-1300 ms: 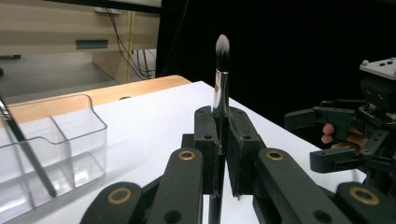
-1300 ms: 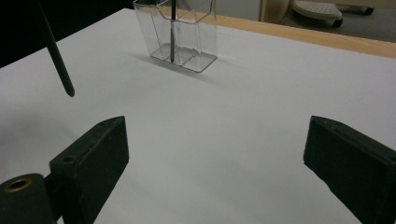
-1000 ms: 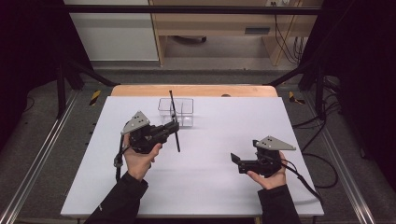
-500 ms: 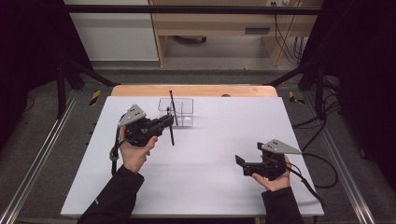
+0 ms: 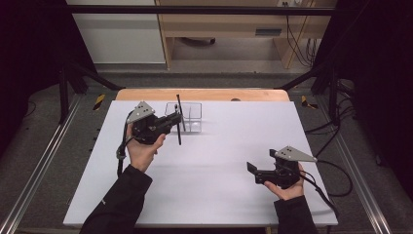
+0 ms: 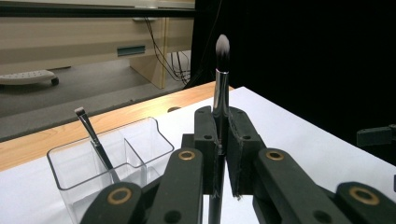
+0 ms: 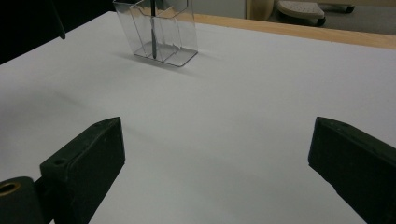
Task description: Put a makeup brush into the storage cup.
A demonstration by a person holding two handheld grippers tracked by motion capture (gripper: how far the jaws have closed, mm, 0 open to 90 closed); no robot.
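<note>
My left gripper (image 5: 176, 121) is shut on a long black makeup brush (image 5: 178, 118), held upright just left of a clear plastic organiser (image 5: 194, 117) at the back of the white table. In the left gripper view the brush (image 6: 221, 88) stands between the closed jaws of that gripper (image 6: 221, 154), its bristle tip up, and the organiser (image 6: 140, 144) holds a smaller brush (image 6: 93, 137). My right gripper (image 5: 252, 171) rests low at the front right, jaws wide open with nothing between them. In the right gripper view the organiser (image 7: 161, 35) stands far ahead.
The white table top (image 5: 219, 161) has a wooden strip (image 5: 204, 94) along its far edge. Cables trail from both grippers. Metal rails (image 5: 39, 170) run along the table's sides, with a wooden desk (image 5: 234, 29) beyond.
My left gripper has carried the brush up and away toward the organiser, a little leftward. My right gripper has drifted slightly toward the front right and stays open.
</note>
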